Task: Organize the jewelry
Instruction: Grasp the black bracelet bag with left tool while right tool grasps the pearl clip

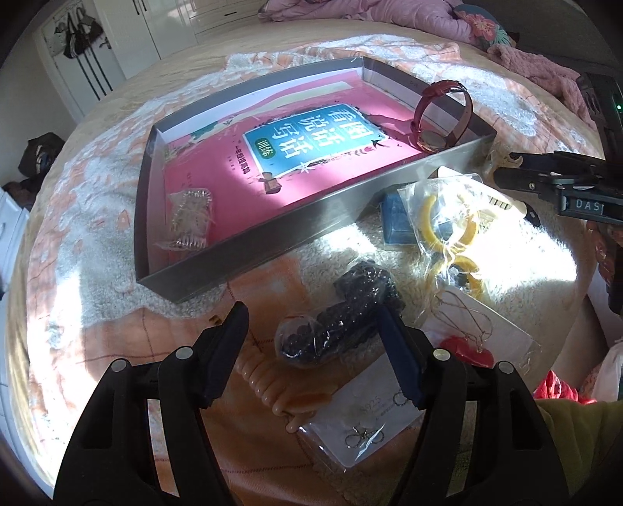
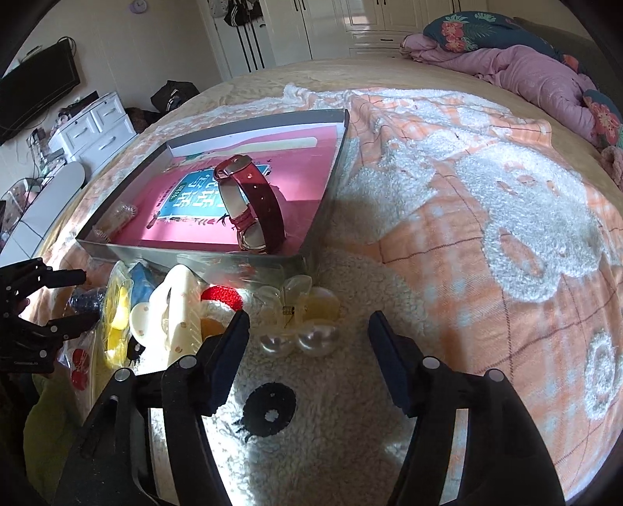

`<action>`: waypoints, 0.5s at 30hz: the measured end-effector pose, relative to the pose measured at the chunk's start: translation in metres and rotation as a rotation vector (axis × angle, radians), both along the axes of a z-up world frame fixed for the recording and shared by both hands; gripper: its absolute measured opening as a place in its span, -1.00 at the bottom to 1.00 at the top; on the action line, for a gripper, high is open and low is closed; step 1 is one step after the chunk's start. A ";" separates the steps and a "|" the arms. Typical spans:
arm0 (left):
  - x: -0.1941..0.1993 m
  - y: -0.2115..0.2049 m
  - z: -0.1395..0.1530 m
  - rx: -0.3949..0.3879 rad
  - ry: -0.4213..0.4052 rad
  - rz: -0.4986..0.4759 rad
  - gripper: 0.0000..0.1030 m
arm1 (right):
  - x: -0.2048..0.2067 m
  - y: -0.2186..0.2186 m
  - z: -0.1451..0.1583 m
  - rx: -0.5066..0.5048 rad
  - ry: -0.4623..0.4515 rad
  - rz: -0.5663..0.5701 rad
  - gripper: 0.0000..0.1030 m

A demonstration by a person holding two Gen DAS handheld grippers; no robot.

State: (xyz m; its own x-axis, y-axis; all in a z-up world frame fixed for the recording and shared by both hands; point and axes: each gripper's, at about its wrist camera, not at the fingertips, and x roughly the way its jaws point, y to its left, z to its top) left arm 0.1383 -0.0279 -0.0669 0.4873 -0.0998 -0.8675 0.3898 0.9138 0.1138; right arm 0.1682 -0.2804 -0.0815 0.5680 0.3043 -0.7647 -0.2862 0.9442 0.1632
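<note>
On a blanket-covered bed [image 2: 447,218], the red watch [image 2: 249,206] stands inside the grey tray [image 1: 249,249], while bagged dark beads [image 1: 342,311] lie just outside it between the wide-open left gripper [image 1: 315,350], the right gripper [image 2: 307,338] likewise open.

A fluffy orange and white blanket [image 2: 447,218] covers the bed [image 2: 249,83]. A pink quilt [image 2: 518,74] is bunched up at the far end, next to a flowered pillow [image 2: 463,31]. White closet doors [image 2: 338,23] stand behind. A black TV [image 2: 35,93] hangs above a white dresser [image 2: 97,128].
</note>
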 end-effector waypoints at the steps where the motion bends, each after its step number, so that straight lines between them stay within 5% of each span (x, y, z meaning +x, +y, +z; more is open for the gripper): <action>1: 0.002 -0.001 -0.002 -0.004 0.005 -0.005 0.19 | 0.002 0.003 -0.002 -0.017 0.000 0.008 0.08; 6: 0.002 -0.003 -0.006 -0.028 -0.001 -0.017 0.09 | 0.002 0.008 -0.007 -0.053 -0.033 0.035 -0.17; 8: -0.001 -0.004 -0.006 -0.061 0.001 -0.037 -0.27 | -0.001 0.007 -0.005 -0.046 -0.042 0.036 -0.18; 11: -0.009 -0.015 -0.006 0.008 -0.041 -0.058 -0.32 | -0.005 0.000 0.000 -0.012 -0.047 0.027 -0.18; 15: -0.013 -0.013 0.000 -0.010 -0.075 -0.042 -0.42 | -0.017 -0.005 0.014 0.011 -0.070 0.029 -0.18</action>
State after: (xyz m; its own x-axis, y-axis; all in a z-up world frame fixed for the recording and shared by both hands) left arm 0.1249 -0.0405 -0.0673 0.5458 -0.1303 -0.8277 0.4190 0.8979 0.1350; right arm 0.1517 -0.2855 -0.0679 0.6107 0.3293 -0.7201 -0.3243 0.9337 0.1520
